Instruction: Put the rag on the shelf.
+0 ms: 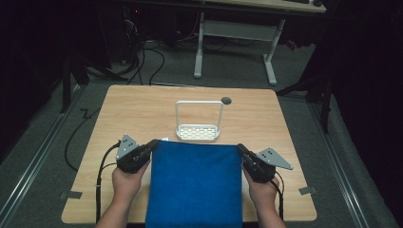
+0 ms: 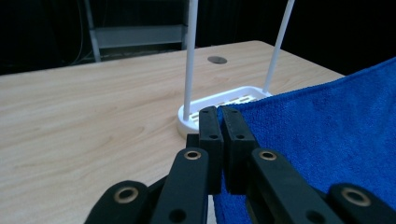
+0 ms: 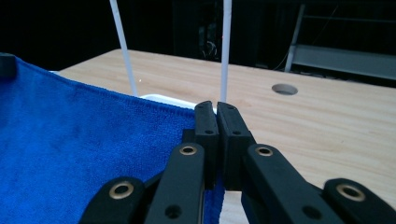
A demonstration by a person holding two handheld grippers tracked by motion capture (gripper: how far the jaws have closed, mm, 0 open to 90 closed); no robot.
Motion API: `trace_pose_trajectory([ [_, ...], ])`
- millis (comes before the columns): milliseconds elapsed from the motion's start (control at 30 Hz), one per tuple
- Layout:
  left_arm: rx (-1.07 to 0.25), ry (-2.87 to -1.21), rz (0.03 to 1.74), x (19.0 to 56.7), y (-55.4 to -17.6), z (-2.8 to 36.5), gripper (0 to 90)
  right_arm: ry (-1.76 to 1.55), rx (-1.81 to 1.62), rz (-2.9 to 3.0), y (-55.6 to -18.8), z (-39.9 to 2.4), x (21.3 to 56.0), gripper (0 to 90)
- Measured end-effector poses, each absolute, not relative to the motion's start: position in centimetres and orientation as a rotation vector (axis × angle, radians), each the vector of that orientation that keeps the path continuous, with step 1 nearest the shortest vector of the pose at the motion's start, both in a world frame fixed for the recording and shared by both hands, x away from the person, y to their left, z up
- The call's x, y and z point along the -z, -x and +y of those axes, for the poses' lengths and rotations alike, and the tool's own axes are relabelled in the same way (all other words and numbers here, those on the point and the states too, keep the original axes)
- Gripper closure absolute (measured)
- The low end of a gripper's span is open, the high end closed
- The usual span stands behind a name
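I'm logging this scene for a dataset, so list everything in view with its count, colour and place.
towel: one, blue, near side of the table, its far corners pinched and held up
rack: one, white, slotted tray with a tall wire loop, just beyond the towel's far edge
table: one, light wood, round hole near its far edge
desk frame: one, white, on the floor behind
left tongs: one, black, shut on the towel's far left corner
right tongs: one, black, shut on the far right corner
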State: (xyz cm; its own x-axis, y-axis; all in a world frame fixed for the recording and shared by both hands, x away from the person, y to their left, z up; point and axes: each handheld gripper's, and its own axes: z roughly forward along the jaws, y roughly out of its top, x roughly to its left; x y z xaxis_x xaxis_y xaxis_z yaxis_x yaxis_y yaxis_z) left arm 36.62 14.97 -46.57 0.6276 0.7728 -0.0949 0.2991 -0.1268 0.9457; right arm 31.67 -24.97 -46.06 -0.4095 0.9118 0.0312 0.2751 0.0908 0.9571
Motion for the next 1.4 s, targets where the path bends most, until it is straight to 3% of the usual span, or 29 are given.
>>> trace_pose_trajectory([
  [600,-0.607,-1.607,0.790,41.2,-36.9,14.2,88.1,-1.071,-1.367,1.661,-31.6,-25.7,40.6,88.4],
  [1400,-0.680,-1.524,0.749,37.6,-37.1,15.0,88.1,-0.967,-1.426,1.574,-32.2,-24.7,36.0,88.4],
])
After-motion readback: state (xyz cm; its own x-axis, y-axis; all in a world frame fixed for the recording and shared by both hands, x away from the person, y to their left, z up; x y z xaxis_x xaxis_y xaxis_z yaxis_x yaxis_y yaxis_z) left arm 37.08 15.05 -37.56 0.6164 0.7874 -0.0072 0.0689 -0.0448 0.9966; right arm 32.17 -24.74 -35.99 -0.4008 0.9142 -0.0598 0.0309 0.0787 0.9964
